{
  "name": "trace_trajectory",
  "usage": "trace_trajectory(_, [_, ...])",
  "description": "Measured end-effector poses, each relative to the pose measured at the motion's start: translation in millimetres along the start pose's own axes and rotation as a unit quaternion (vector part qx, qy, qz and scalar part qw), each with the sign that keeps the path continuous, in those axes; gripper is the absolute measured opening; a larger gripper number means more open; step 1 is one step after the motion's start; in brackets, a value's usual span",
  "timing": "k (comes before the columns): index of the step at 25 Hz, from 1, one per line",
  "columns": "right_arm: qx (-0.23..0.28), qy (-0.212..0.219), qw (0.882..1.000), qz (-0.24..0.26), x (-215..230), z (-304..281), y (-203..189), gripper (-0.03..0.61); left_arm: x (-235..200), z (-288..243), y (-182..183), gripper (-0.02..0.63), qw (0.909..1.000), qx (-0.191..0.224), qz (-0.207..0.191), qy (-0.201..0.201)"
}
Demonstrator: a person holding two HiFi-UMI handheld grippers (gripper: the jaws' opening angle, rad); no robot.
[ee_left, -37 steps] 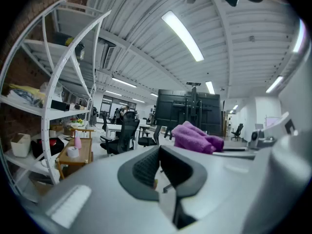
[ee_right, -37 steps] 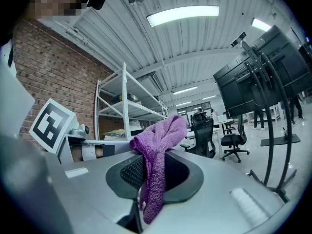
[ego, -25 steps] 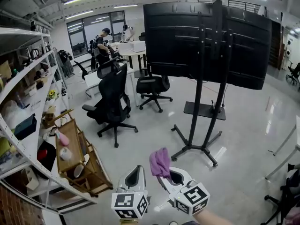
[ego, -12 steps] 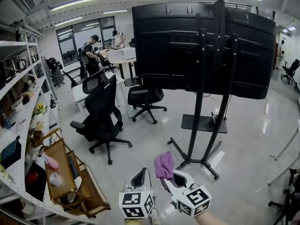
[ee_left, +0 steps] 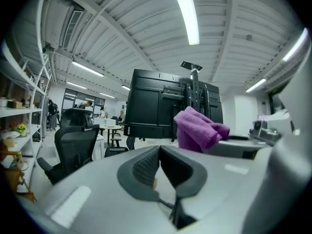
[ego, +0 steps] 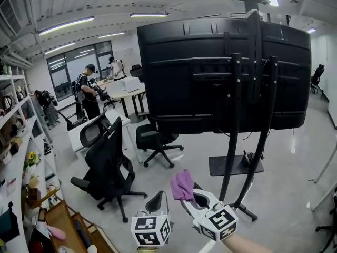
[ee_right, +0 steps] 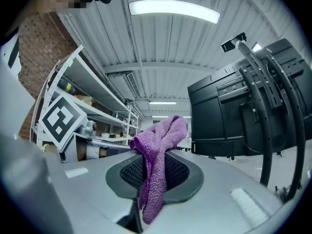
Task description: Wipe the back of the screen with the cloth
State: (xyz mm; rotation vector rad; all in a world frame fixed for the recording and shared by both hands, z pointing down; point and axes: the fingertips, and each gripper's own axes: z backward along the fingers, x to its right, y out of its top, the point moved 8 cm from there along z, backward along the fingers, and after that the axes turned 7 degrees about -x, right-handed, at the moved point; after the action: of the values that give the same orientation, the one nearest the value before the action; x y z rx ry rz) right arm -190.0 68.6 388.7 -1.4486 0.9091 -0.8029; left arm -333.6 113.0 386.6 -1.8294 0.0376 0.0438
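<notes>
1. One screen [ego: 221, 73] on one wheeled stand [ego: 231, 157], centre to right.
2. One purple cloth [ego: 182, 184], near centre.
3. Two grippers at the near edge: the left gripper [ego: 155, 198] and the right gripper [ego: 192, 195].
4. Two black office chairs left of the stand: the near chair [ego: 105, 165] and the far chair [ego: 155, 138].
5. At least two people, far left: one person [ego: 87, 91] and a second person [ego: 114, 66].
6. One tabletop [ego: 126, 93], far left.
7. One shelving unit [ego: 13, 78], left edge.

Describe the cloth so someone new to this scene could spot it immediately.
Start at the big black screen on its stand; below it are two grippers. The purple cloth is pinched in the right gripper; the left gripper holds nothing.
</notes>
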Motion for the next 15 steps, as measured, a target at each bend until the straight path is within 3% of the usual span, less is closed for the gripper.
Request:
trace_trajectory(8, [0.048,-0.054,0.991,0.114,108.4,-108.5,116.6,0.058,-54.0,-110.7,113.5,0.008,0.9972,0.016,0.011,-0.072])
trace_trajectory(15, [0.063,-0.088,0.969,0.221,213.6,-208.9,242.9,0.058,-96.5,-224.9,253.9,0.008,0.9955,0.065,-0.010,-0.068])
